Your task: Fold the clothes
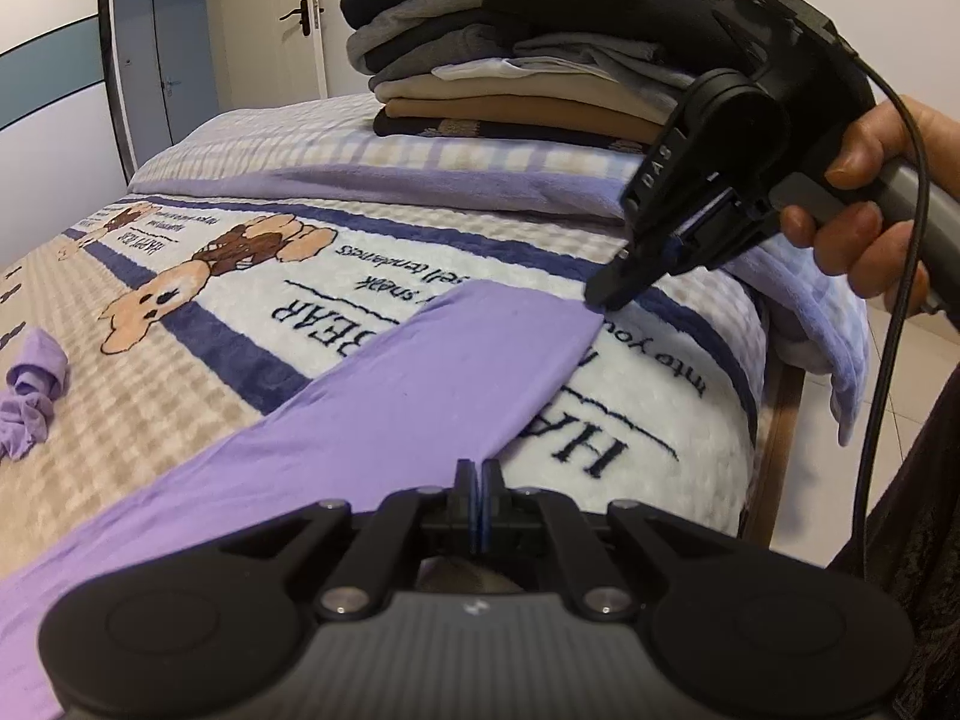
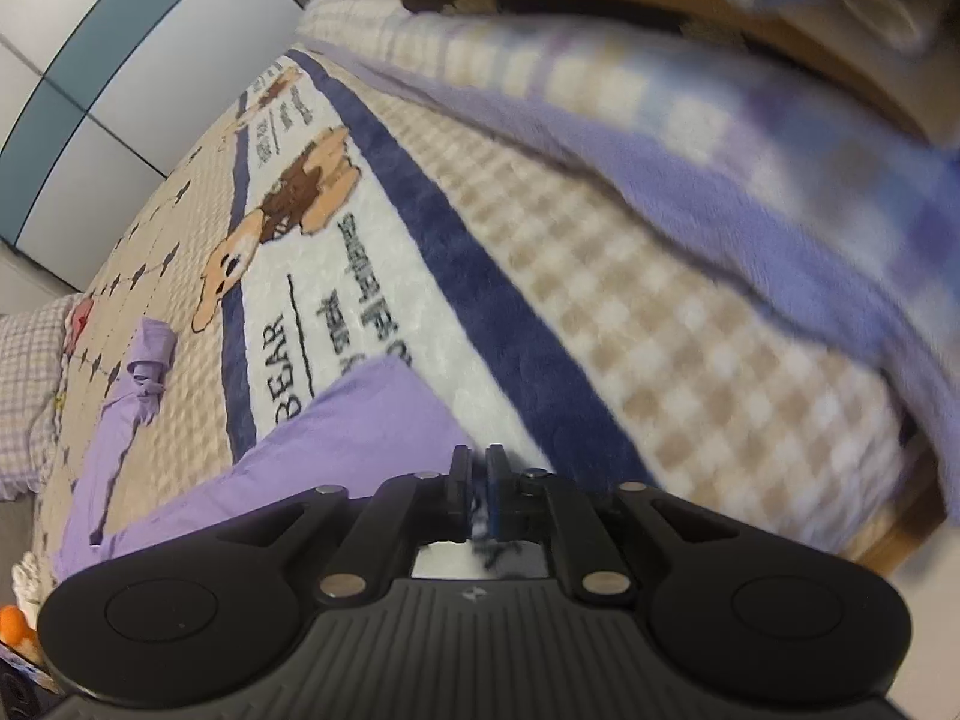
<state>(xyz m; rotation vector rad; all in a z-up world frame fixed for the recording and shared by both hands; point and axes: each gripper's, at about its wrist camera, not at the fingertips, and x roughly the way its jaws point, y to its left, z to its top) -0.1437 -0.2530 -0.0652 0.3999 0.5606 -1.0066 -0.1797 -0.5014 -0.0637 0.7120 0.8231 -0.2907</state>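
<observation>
A long purple garment [image 1: 420, 396] lies flat across the teddy-bear blanket [image 1: 240, 312], running from the near edge towards the right. Its far end is bunched up [image 1: 30, 396] at the left. My left gripper [image 1: 479, 471] is shut on the garment's near edge. The right gripper [image 1: 606, 294], held by a hand [image 1: 870, 228], is tilted down and pinches the garment's far right corner. In the right wrist view the right gripper [image 2: 478, 459] has its fingers nearly together at the edge of the purple garment [image 2: 360, 420]; this view is blurred.
A tall stack of folded clothes [image 1: 510, 60] sits on a lilac checked folded blanket [image 1: 450, 174] at the back of the bed. The bed's wooden side [image 1: 780, 420] and tiled floor [image 1: 900, 372] lie to the right. A door [image 1: 282, 18] stands behind.
</observation>
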